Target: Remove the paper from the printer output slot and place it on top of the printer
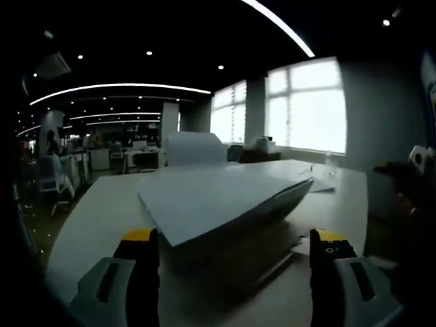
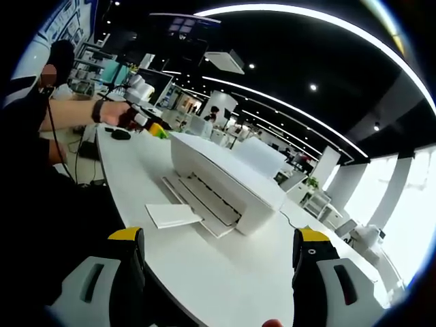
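Both grippers' jaws spread apart, holding nothing; left gripper [image 1: 228, 248] close to printer [image 2: 225, 178] top, right gripper [image 2: 218, 255] back, paper [image 2: 173, 215] lying by output slot [image 2: 201, 199] on table [image 2: 204, 279]

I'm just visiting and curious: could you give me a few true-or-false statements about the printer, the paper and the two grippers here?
1. The printer is white. True.
2. A sheet of paper lies by the printer's front tray. True.
3. The right gripper is clamped on the paper. False: its jaws stand wide apart, away from it.
4. The printer sits on the floor. False: it stands on a white table.
5. The left gripper is open. True.
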